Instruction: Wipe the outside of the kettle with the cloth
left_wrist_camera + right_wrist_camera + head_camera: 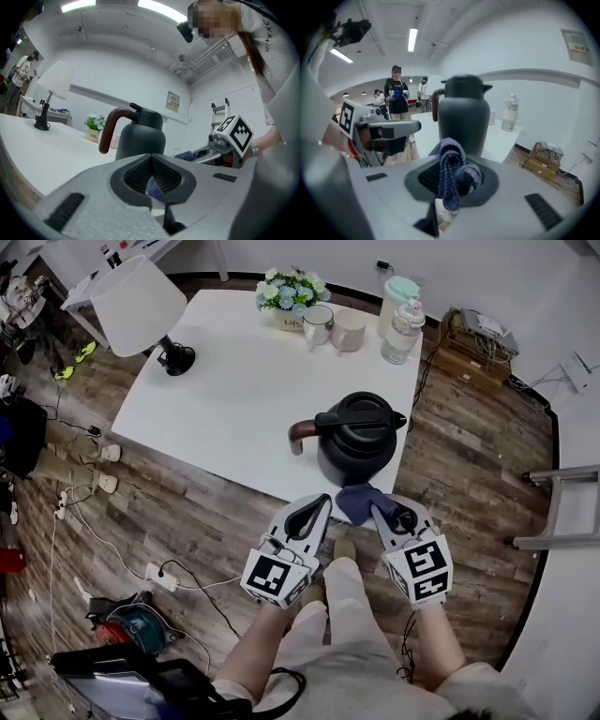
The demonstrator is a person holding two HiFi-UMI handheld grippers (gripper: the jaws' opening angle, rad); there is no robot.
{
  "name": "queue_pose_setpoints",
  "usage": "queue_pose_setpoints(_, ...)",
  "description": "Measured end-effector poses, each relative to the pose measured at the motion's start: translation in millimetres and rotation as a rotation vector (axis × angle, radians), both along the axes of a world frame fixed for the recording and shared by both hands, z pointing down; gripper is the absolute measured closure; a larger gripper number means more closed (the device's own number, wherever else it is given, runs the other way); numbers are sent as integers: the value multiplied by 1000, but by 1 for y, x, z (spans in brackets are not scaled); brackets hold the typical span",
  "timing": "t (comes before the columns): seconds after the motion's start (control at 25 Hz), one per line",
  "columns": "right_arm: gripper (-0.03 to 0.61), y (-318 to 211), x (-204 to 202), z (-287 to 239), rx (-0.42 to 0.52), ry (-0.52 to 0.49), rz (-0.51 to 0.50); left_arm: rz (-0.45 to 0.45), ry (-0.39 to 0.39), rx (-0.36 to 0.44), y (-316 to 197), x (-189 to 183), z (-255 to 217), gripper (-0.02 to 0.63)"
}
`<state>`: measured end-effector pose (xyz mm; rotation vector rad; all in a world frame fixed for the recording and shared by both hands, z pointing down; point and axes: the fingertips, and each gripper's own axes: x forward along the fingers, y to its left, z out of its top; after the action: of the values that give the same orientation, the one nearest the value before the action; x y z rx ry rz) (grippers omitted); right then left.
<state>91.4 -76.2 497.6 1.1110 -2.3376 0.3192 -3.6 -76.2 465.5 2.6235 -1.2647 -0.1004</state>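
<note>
The black kettle was seen upright at the near edge of the white table, its brown handle turned to the left. The dark blue cloth was clamped, bunched, between the jaws of the right gripper and held just in front of the kettle's near side; whether it touched the wall could not be told. The left gripper was held just beside it with its jaws pressed together and nothing gripped. The step in hand was judged to be bringing the cloth up to the kettle, with wiping not yet begun. For the next move, the cloth would need to be pressed against the wall and swept around it, the kettle perhaps being steadied by the handle.
</note>
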Motion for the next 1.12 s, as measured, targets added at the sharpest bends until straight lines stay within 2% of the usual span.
queue_pose_setpoints(0.12, 517, 3, 23, -59, 132, -119, 15, 6, -16, 21, 4, 3, -8, 606)
queue_pose_setpoints(0.24, 517, -8, 50, -132, 304, -246, 86, 7, -9, 38, 4, 5, -20, 606)
queue_pose_setpoints(0.36, 517, -25, 63, -159, 387, -261, 131, 0, 5, 53, 1, 5, -30, 606)
queue_pose_setpoints(0.44, 517, -36, 62, -142, 366, -231, 140, -2, 7, 57, 1, 6, -33, 606)
queue_pose_setpoints(0.6, 517, -41, 56, -82, 260, -202, 156, -1, -5, 42, 1, 6, -26, 606)
queue_pose_setpoints(0.84, 517, -33, 37, -4, 134, -119, 104, -11, -24, 5, 0, 0, -7, 606)
queue_pose_setpoints(1.0, 517, -30, 41, 25, 88, -35, 75, -12, -32, -3, -1, 0, 1, 606)
queue_pose_setpoints(1.12, 517, -25, 52, 12, 128, -8, 87, -15, -35, -11, 1, -1, 6, 606)
